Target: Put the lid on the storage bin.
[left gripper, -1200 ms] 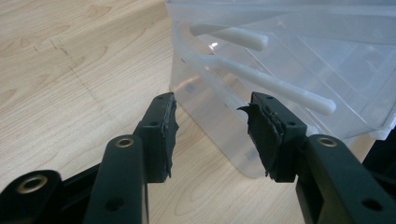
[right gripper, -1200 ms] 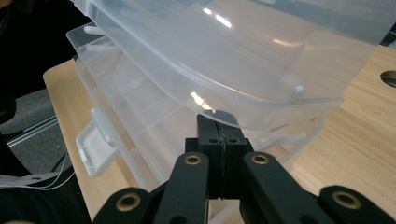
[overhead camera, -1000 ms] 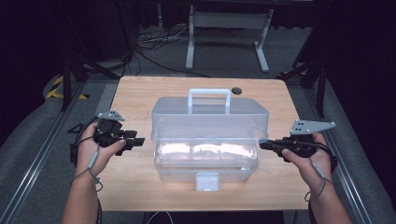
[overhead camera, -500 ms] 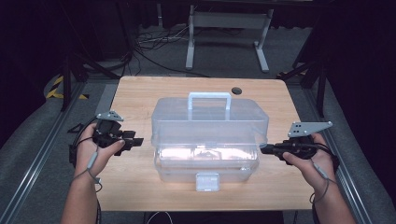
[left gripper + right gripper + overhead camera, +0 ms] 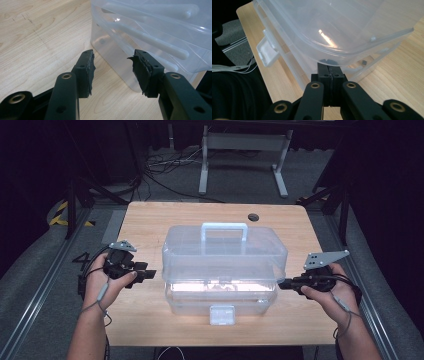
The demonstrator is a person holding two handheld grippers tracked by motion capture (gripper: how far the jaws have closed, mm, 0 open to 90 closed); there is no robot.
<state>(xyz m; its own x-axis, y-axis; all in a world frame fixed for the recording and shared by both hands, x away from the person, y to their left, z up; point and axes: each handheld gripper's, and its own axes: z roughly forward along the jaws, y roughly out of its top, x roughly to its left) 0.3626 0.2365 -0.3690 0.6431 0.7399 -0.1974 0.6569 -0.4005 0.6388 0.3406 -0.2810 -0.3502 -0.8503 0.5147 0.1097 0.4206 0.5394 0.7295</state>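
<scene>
A: Between the earlier frame and now the right gripper [image 5: 281, 283] has slid in a little toward the clear plastic box [image 5: 224, 265], until its tips meet the box's right end under the lid rim; the left gripper [image 5: 150, 273] has kept its place.

B: How do the jaws stand?

A: Right ones are pressed flat together with nothing between them, nosed up beneath the overhanging lid edge [image 5: 367, 47]. Left ones are apart and empty, just beside the box's left end [image 5: 117, 60], not touching it.

B: So how far along?

A: Early, I'd judge. The box sits mid-table [image 5: 150, 230], lid down, white handle [image 5: 224, 231] lying at its top, front latch [image 5: 222, 314] apparently closed. Nothing is lifted or opened yet; the hands are only taking position at either end.

B: Anything around it?

A: A small dark round spot [image 5: 253, 217] on the table behind the box, well apart. Nothing blocks either end. The snag I'd expect is the latch holding the lid while the right tips pry upward.
</scene>
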